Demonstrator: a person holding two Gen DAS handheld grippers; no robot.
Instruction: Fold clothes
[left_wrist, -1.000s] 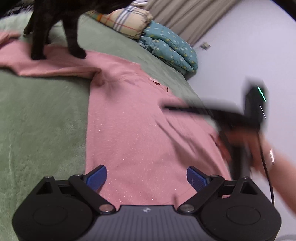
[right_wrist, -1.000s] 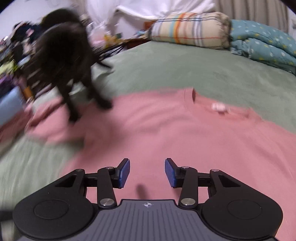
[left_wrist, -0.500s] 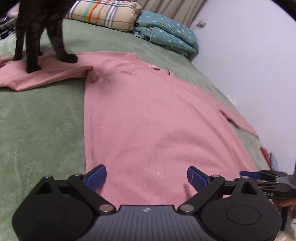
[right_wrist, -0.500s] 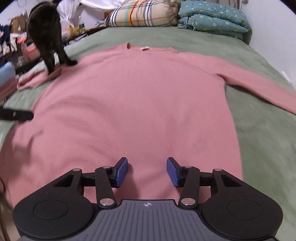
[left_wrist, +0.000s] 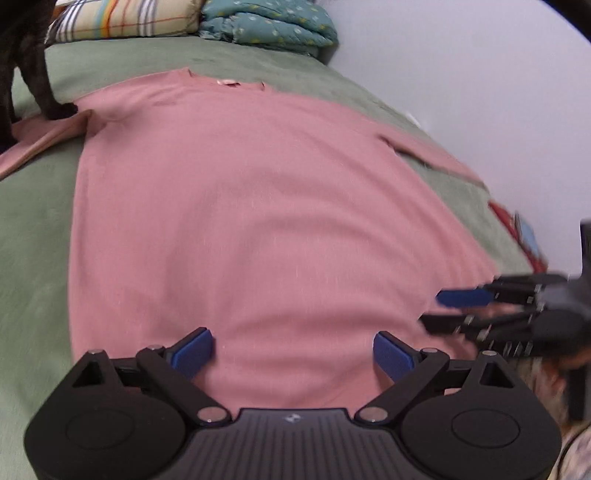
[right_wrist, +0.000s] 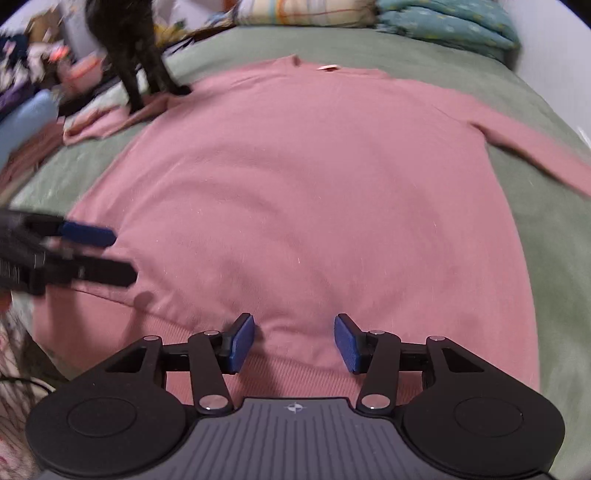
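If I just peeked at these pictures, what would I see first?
A big pink sweater spread flat across a green bed cover, filling the middle of both views. Next, a black cat standing at the far left with its paws on one pink sleeve. Close to the cameras, the left gripper and right gripper hang open over the sweater's bottom hem.

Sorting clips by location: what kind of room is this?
Most likely a bedroom: a green blanket covers a bed, with a plaid pillow and folded teal quilt at its head.
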